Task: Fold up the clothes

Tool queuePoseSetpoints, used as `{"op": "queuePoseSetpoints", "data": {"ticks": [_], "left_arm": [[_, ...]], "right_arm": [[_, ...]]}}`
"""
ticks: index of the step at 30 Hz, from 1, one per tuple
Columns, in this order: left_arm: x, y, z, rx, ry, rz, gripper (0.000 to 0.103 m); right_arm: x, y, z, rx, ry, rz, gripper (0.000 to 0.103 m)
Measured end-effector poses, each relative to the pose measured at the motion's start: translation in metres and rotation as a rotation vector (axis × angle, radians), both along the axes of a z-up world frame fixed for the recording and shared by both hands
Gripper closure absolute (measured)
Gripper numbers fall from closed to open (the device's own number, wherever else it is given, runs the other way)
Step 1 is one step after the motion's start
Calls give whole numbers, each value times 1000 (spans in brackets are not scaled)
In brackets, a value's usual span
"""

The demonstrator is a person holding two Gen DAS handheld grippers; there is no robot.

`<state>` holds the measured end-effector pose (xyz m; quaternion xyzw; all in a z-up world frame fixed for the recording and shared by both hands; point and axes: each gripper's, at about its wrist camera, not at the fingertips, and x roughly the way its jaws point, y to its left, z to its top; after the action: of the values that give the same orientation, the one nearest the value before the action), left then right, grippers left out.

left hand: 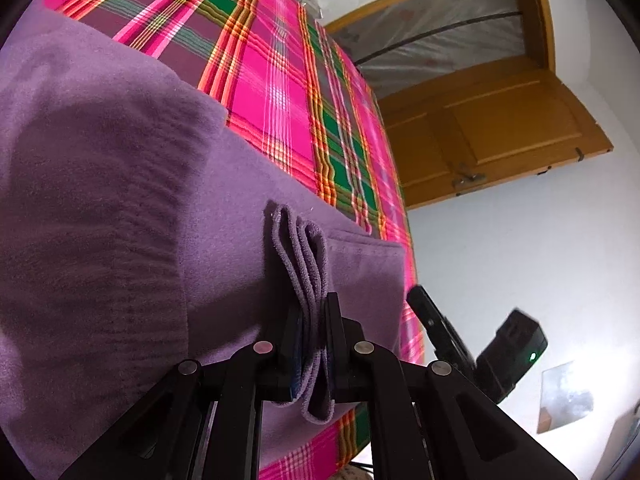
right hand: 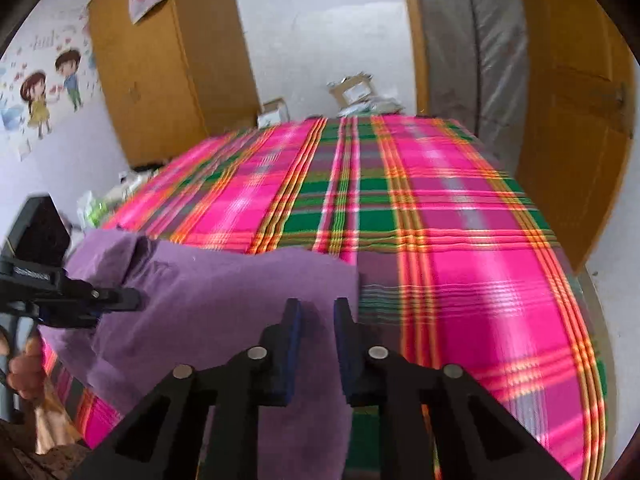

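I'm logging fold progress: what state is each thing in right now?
Purple garment: partly folded, lying on the bed.
Left gripper: shut on a bunched edge of the garment.
Right gripper: jaws narrow, over the garment's near edge; grip unclear.
Plaid bedsheet: spread flat.
Wooden door: open.

Purple fleece garment point(left hand: 120, 184) — rumpled, doubled edge bunched — on plaid bed.
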<state>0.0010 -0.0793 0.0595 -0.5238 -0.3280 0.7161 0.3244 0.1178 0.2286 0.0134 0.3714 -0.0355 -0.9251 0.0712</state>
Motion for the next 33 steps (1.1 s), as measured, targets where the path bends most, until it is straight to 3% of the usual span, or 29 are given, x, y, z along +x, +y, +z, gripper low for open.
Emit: {"op": "queuePoseSetpoints", "data": {"ticks": [4,11,19,25,29,33], "left_arm": [[1,1,1,-2,2,-12,95],[1,-5,-3,9,-6,-24,94],[1,-5,-3,12,-12,-37,94],[3,-5,-1,2,-9,-50,94],[6,-9,6,-14,11,-60,95],[6,-12,11,-38,29,-76,94]], "right_arm": [[-18,-3,-14,40,-63,-24,86],[-24,5,0,5,-24,-4,86],[-47,6,-17,29,-95,-11,86],[-45,9,-12,33,-89,-4,86],[-29,12,3,-5,-27,-7,86],[-19,12,4,41,-24,-30,86]]}}
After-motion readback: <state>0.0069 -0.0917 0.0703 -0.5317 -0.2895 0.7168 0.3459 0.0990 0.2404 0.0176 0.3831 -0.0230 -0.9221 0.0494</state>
